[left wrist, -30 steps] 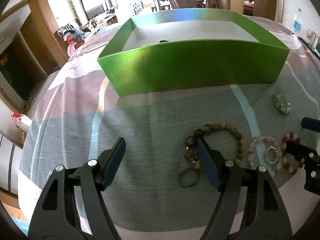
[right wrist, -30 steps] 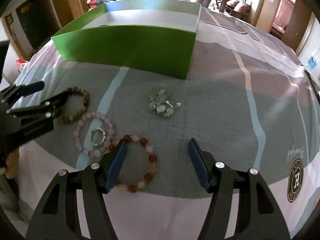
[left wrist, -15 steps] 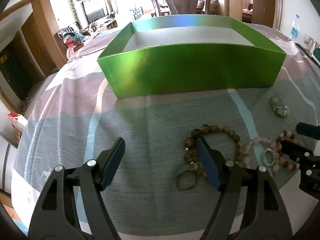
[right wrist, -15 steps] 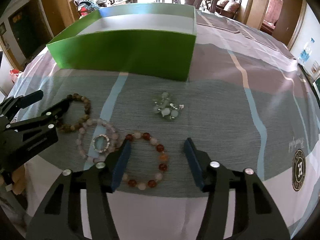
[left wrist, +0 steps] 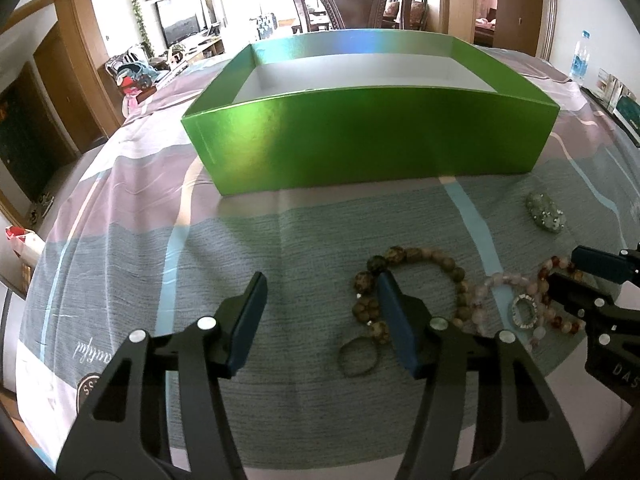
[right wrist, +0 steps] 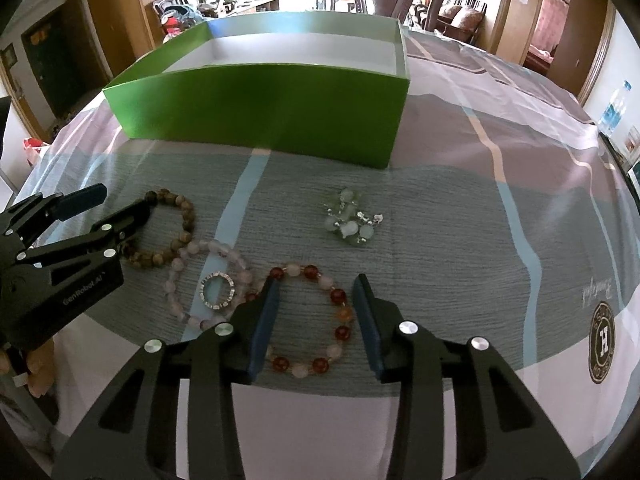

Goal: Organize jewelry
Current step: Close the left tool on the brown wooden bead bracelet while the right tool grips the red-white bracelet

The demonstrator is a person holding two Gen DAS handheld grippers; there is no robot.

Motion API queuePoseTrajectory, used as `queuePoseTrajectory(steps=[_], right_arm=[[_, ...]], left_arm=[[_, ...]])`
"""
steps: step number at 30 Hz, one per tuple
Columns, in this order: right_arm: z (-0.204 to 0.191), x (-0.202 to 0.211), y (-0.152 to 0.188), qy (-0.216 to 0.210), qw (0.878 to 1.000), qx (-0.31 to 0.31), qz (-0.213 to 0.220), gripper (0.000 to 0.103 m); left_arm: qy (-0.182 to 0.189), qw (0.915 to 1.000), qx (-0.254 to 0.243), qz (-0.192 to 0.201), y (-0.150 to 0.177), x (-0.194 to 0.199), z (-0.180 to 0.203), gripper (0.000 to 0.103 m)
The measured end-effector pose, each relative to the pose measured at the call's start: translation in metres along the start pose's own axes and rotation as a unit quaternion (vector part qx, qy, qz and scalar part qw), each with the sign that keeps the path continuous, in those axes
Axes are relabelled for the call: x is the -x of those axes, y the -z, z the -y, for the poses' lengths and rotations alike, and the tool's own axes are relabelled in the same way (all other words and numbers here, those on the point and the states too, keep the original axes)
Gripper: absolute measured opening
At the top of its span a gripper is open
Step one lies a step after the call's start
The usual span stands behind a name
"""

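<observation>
A green open box [left wrist: 368, 140] [right wrist: 264, 120] stands at the back of the table. In front lie a brown bead bracelet [left wrist: 416, 256] [right wrist: 176, 240], a pale pink bead bracelet [right wrist: 180, 264], a silver ring [right wrist: 217, 290] [left wrist: 525, 312], a red and white bead bracelet [right wrist: 338, 312] and a green and silver bead cluster [right wrist: 350, 220] [left wrist: 545, 212]. A thin ring [left wrist: 358, 358] lies by the brown bracelet. My left gripper [left wrist: 320, 284] is open, its right finger over the brown bracelet. My right gripper [right wrist: 316, 286] is open, straddling the red and white bracelet.
The table wears a grey, pink and white cloth [right wrist: 480, 240] with a round logo [right wrist: 604, 342] at the right. A wooden chair [left wrist: 352, 4] stands behind the box. A water bottle [left wrist: 578, 60] is at the far right edge.
My right gripper has moved forward and left over the red and white bracelet, and its jaws have narrowed a little. My left gripper has drawn back slightly and lowered.
</observation>
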State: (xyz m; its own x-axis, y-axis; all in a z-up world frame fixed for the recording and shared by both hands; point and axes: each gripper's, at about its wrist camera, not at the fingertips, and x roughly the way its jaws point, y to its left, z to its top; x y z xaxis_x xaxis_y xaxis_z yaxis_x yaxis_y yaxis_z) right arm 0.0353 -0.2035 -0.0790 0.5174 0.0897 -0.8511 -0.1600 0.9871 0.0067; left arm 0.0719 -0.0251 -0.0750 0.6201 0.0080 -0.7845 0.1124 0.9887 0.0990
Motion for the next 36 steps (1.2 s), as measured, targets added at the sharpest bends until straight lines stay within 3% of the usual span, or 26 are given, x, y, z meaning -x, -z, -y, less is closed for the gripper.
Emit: queuePoseTrajectory(steps=[7, 13, 15, 18, 23, 34, 36], right_arm=[[0.000, 0.000, 0.003, -0.004, 1.000, 0.001, 0.011, 0.042], [-0.005, 0.000, 0.004, -0.007, 1.000, 0.009, 0.012, 0.052], [-0.005, 0.000, 0.004, -0.008, 1.000, 0.009, 0.013, 0.052], [-0.005, 0.001, 0.004, -0.011, 1.000, 0.013, 0.015, 0.050], [-0.009, 0.002, 0.004, -0.017, 0.999, 0.022, 0.017, 0.038], [-0.012, 0.001, 0.004, -0.018, 0.999, 0.026, 0.020, 0.036], [-0.013, 0.001, 0.005, -0.019, 0.999, 0.027, 0.021, 0.034]], left_arm=[[-0.004, 1.0000, -0.003, 0.002, 0.000, 0.000, 0.001, 0.059], [0.001, 1.0000, 0.001, 0.001, 0.000, 0.000, 0.001, 0.059], [0.005, 1.0000, 0.001, 0.001, 0.000, 0.001, 0.001, 0.054], [0.014, 0.9999, -0.005, 0.003, 0.001, 0.002, 0.003, 0.046], [0.016, 0.9999, -0.006, 0.004, 0.001, 0.002, 0.004, 0.045], [0.013, 0.9999, -0.008, 0.004, 0.001, 0.003, 0.005, 0.045], [0.018, 0.9998, -0.008, 0.004, 0.001, 0.003, 0.005, 0.039]])
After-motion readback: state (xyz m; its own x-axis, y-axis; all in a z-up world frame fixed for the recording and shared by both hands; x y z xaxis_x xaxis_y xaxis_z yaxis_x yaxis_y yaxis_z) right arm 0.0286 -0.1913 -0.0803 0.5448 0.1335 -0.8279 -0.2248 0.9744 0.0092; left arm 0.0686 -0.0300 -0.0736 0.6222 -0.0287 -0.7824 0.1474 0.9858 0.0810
